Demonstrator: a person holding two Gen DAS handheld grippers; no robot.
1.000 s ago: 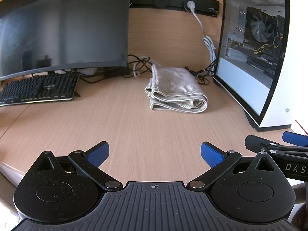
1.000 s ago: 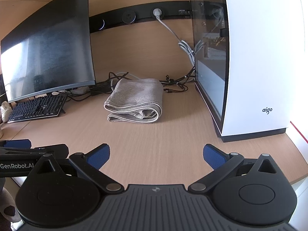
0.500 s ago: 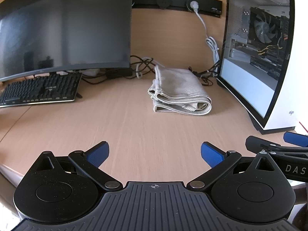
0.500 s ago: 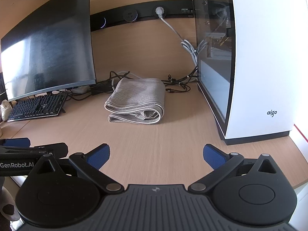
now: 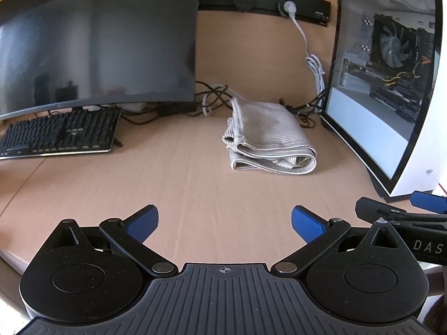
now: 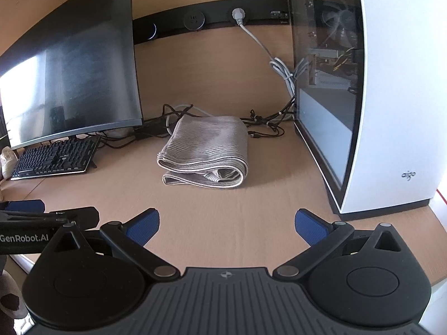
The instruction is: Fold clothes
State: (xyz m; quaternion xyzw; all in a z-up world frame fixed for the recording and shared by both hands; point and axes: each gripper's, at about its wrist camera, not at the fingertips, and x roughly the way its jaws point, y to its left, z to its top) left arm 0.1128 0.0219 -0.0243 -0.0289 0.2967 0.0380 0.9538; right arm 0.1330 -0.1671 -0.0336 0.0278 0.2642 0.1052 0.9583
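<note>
A grey striped garment (image 5: 269, 136) lies folded into a thick bundle on the wooden desk (image 5: 181, 184), towards the back; it also shows in the right wrist view (image 6: 206, 150). My left gripper (image 5: 225, 222) is open and empty, well short of the garment near the desk's front. My right gripper (image 6: 226, 223) is open and empty, also well short of it. Each gripper shows at the edge of the other's view: the right one (image 5: 402, 213), the left one (image 6: 47, 213).
A curved black monitor (image 5: 95, 42) and a black keyboard (image 5: 58, 134) stand at the left. A white PC case (image 6: 371, 92) with a glass side stands at the right. Cables (image 6: 265, 131) lie behind the garment, under a wall socket strip (image 5: 265, 0).
Both grippers have drifted slightly left and back, so the garment and PC case shift a little right in view. The garment has not moved. Both grippers stay open.
</note>
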